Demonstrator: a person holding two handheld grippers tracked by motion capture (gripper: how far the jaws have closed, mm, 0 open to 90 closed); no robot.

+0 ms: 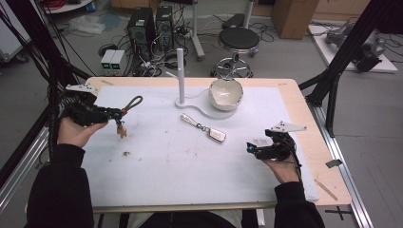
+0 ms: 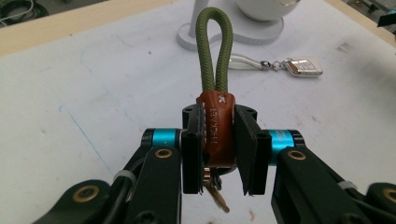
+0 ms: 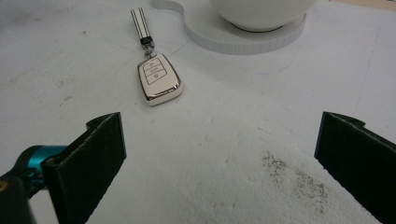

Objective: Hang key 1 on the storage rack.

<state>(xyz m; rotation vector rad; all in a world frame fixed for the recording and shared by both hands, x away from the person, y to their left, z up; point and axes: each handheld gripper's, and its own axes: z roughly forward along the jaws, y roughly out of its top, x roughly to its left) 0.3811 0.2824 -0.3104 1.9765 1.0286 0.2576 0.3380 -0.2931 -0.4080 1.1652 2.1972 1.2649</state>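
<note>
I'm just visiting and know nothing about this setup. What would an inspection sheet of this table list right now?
Surface: white mat on a wooden table, with dark smudges.
Job's things: green cord keychain with brown leather tab; car key fob lying flat; white bowl on a white stand.
Clutter: nothing seen.
Grippers: left gripper clamps the leather tab, lifted off the mat; right gripper wide open, holding nothing.
Cables: tangled on the floor beyond the table.
Surroundings: computer towers, stool.
</note>
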